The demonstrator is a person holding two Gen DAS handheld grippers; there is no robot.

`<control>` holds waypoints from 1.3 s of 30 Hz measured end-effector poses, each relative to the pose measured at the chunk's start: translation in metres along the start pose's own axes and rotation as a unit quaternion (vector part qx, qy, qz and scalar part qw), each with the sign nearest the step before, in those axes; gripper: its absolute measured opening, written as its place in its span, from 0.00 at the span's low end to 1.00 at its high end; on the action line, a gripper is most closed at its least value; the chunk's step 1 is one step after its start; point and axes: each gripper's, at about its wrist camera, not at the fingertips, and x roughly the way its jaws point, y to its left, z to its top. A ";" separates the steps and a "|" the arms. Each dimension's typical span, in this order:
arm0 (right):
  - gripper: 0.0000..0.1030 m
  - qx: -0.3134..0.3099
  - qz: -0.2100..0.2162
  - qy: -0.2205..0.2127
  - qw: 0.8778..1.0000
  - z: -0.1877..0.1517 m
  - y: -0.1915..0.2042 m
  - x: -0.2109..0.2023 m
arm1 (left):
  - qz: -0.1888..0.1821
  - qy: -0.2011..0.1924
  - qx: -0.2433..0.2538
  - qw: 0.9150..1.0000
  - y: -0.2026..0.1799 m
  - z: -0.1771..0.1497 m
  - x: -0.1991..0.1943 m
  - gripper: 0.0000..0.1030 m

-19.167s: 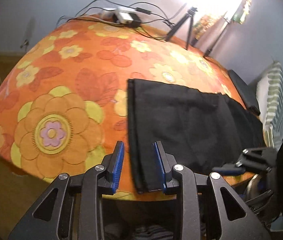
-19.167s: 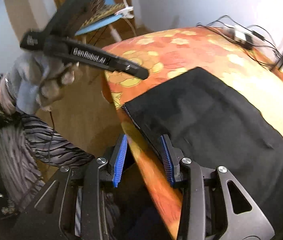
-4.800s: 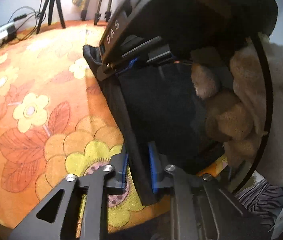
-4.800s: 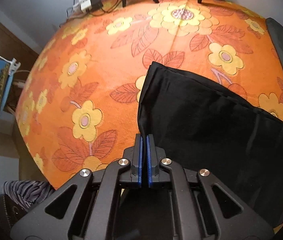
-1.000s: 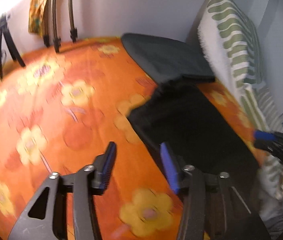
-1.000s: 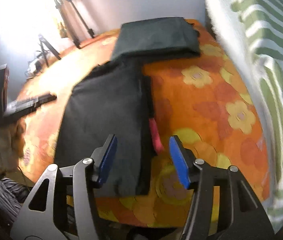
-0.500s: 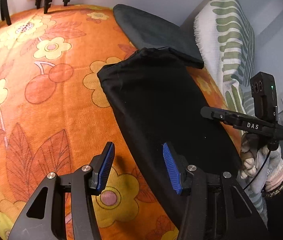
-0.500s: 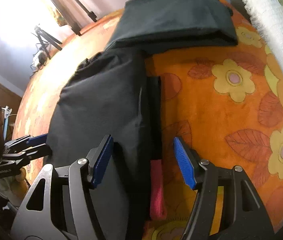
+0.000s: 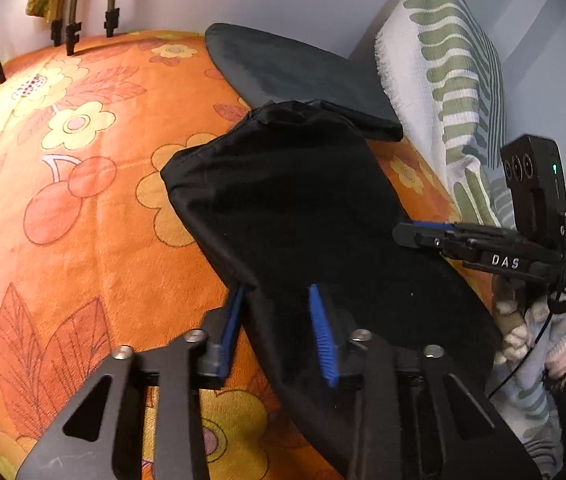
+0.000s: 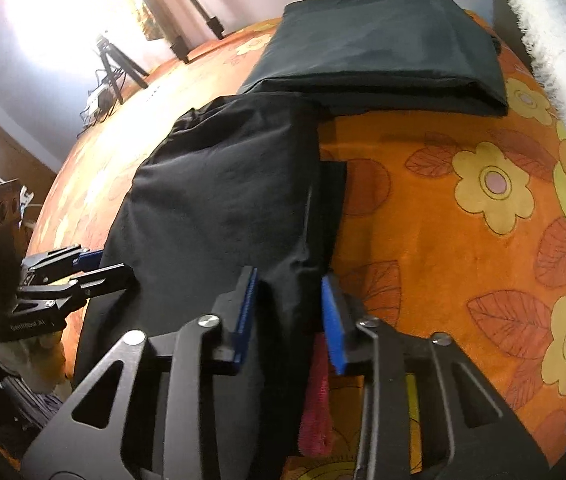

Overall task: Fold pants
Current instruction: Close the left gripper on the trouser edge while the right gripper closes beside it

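Note:
The black pants (image 9: pixel 303 208) lie folded into a long strip on the orange flowered cloth (image 9: pixel 63 216). My left gripper (image 9: pixel 279 324) is open, its jaws astride the strip's left edge near its near end. My right gripper (image 10: pixel 289 312) is open, its jaws astride the strip's right edge (image 10: pixel 295 248), where a pink tag (image 10: pixel 315 412) shows underneath. Each gripper shows in the other view: the right gripper (image 9: pixel 423 232) at the strip's right side, the left gripper (image 10: pixel 95 268) at its left side.
A second folded dark garment (image 10: pixel 379 60) lies just beyond the pants' far end (image 9: pixel 295 72). A green-striped white pillow (image 9: pixel 451 72) stands along the right side. Tripod legs (image 9: pixel 71 28) and cables stand at the far edge of the cloth.
Both grippers have moved in closer to the pants, and their open jaws have narrowed around the strip's two side edges. The pants have not shifted.

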 end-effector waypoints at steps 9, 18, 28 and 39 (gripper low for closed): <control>0.23 0.003 -0.001 0.006 1.000 0.003 -0.002 0.000 | 0.007 -0.018 0.016 1.000 -0.001 0.001 -0.003 0.10; 0.07 -0.027 -0.038 -0.008 0.999 -0.002 0.024 -0.011 | 0.011 -0.043 0.033 0.998 -0.005 0.004 -0.018 0.07; 0.33 -0.027 -0.027 -0.014 0.999 0.000 0.009 0.001 | 0.018 -0.036 0.042 0.998 -0.005 0.003 -0.010 0.07; 0.07 -0.062 -0.054 -0.068 0.994 -0.010 0.059 -0.027 | 0.028 -0.073 0.065 0.995 -0.012 0.004 -0.038 0.06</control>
